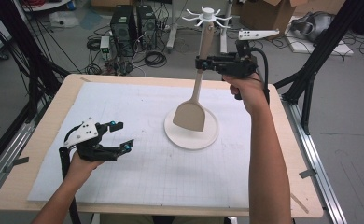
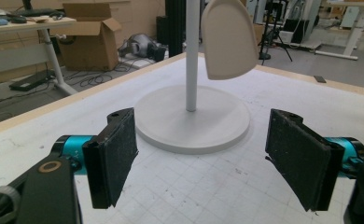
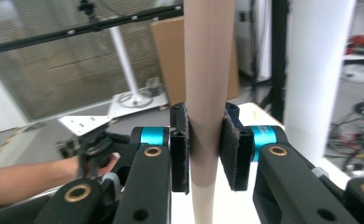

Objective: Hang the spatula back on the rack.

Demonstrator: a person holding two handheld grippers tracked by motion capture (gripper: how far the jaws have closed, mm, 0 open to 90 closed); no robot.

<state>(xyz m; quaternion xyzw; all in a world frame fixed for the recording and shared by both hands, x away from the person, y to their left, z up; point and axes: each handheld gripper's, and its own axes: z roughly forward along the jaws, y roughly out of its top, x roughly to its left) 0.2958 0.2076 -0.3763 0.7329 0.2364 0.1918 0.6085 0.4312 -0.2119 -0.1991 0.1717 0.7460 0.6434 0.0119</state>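
Presently, findings run from the near edge of the table to the far side.

Left gripper: near left of the table, low over the gridded mat; jaws spread wide with nothing between the pads, and it faces the stand from a distance.

Stand base: white round disc lying flat on the mat, right of centre; a thin white pole rises from its middle.

Spatula blade: tan, flat and broad, hanging just above the base disc, clear of it as far as can be judged; in the left gripper view it sits just right of the pole.

Spatula handle: long, straight, tan, running up from the blade toward the hook ring.

Right gripper: farther back and raised, clamped across the handle about midway; both pads press the handle's sides, and the jaws appear to be easing a little wider.

Hook ring: white spoked top of the stand, farthest and highest; whether the handle end already hangs on a hook cannot be told.

Handling judgement: likely light and stiff, with a smooth, possibly slippery handle; blade end heavier, so it will tend to swing.

Hold point: mid to upper handle, pads square to its sides, blade left free.
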